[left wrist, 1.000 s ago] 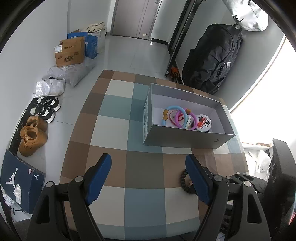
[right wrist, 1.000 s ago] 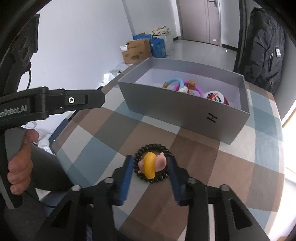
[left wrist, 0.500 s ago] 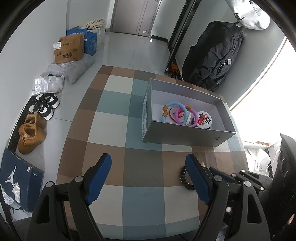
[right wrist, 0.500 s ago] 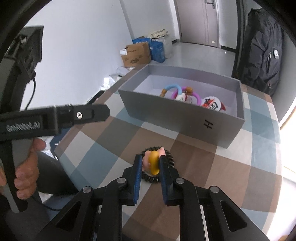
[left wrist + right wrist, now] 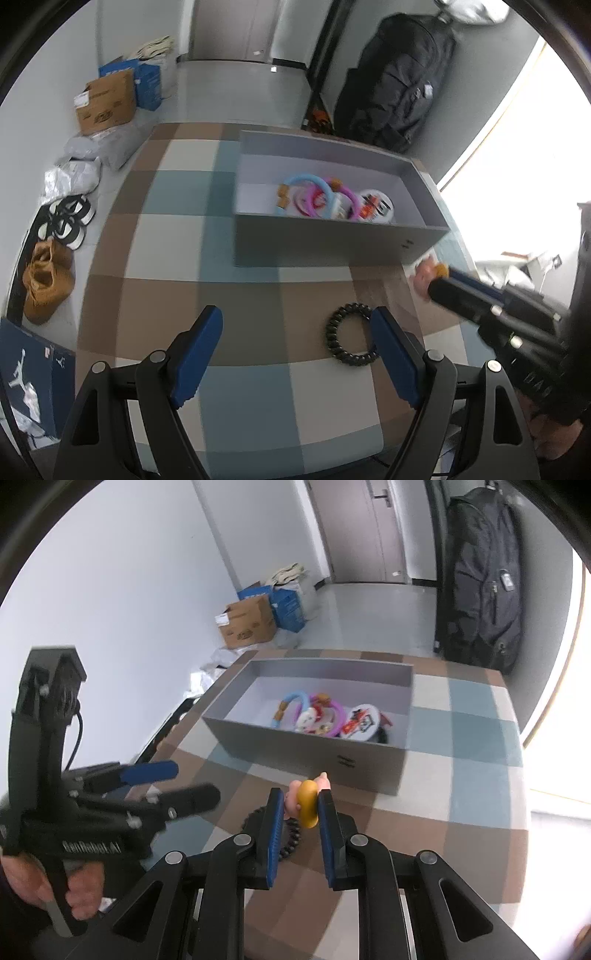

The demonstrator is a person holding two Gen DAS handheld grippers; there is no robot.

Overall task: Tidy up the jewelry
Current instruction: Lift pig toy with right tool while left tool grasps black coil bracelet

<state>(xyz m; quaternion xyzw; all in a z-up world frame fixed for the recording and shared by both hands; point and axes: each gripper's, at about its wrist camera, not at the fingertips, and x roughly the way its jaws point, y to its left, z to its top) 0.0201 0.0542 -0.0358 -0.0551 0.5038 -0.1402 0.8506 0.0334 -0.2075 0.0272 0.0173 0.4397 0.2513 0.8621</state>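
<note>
Charm lifted, not yet boxed

My right gripper (image 5: 300,825) pinched the charm (image 5: 306,803); left gripper (image 5: 295,354) gaped empty; hair tie (image 5: 351,334) remained outside the box (image 5: 332,245).

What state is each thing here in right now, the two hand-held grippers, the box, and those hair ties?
Right hand-held gripper: shut on the yellow-and-pink charm, lifted.
Left hand-held gripper: open, holding nothing.
Black coil hair tie: flat on the tablecloth.
Grey box: lidless, holding colourful rings.
</note>
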